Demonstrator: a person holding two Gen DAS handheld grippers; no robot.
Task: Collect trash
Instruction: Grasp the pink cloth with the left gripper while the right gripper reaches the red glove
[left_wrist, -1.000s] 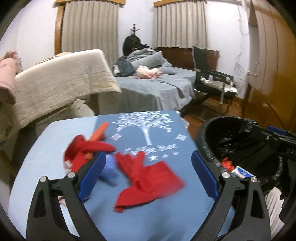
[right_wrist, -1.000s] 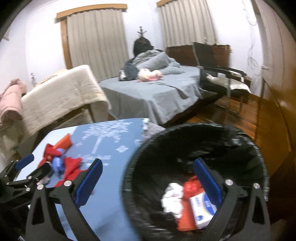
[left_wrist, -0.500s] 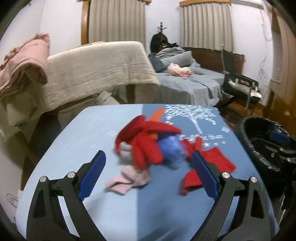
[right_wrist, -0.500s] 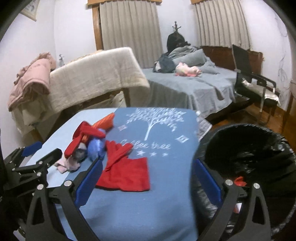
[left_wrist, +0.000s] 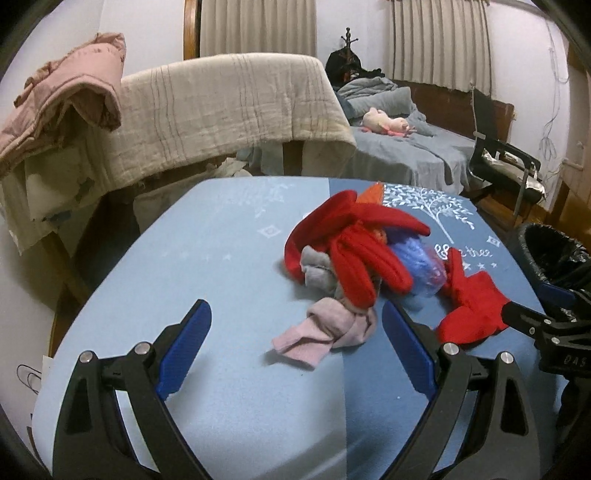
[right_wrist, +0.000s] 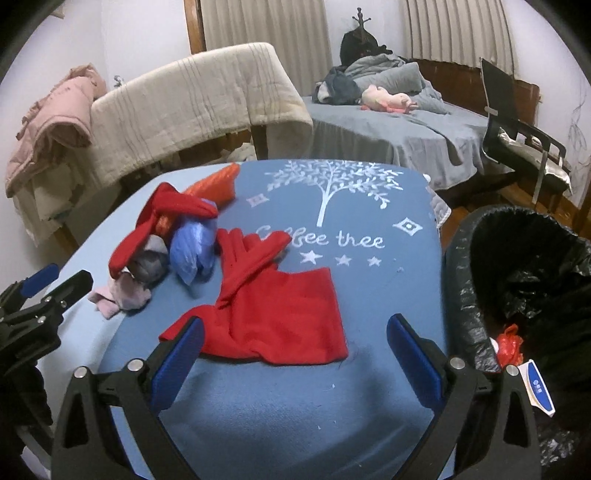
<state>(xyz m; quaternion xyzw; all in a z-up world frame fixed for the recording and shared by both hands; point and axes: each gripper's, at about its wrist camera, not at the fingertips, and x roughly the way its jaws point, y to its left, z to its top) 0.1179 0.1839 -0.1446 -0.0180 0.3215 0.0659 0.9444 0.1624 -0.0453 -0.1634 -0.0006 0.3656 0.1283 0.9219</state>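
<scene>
A heap lies on the blue tablecloth (right_wrist: 369, 295): a red glove (left_wrist: 351, 251), a grey sock (left_wrist: 314, 269), a pink sock (left_wrist: 321, 332), an orange item (right_wrist: 218, 181) and a crumpled blue plastic bag (right_wrist: 194, 251). A second red glove (right_wrist: 280, 306) lies flat to the heap's right. My left gripper (left_wrist: 295, 332) is open and empty, just short of the pink sock. My right gripper (right_wrist: 295, 332) is open and empty over the flat glove's near edge. The black-lined bin (right_wrist: 517, 258) stands right of the table, with a red wrapper (right_wrist: 509, 343) and a white-blue box (right_wrist: 535, 384) inside.
Behind the table a beige blanket (left_wrist: 221, 103) and pink bedding (left_wrist: 62, 92) hang over furniture. A grey bed (right_wrist: 388, 122) with a pink plush toy and a black chair (right_wrist: 517, 129) stand further back. Each gripper shows at the edge of the other's view.
Both views have swung left, from the bin toward the heap on the table. The right gripper left the bin's mouth and now hangs over the flat red glove. The left gripper now faces the pink sock.
</scene>
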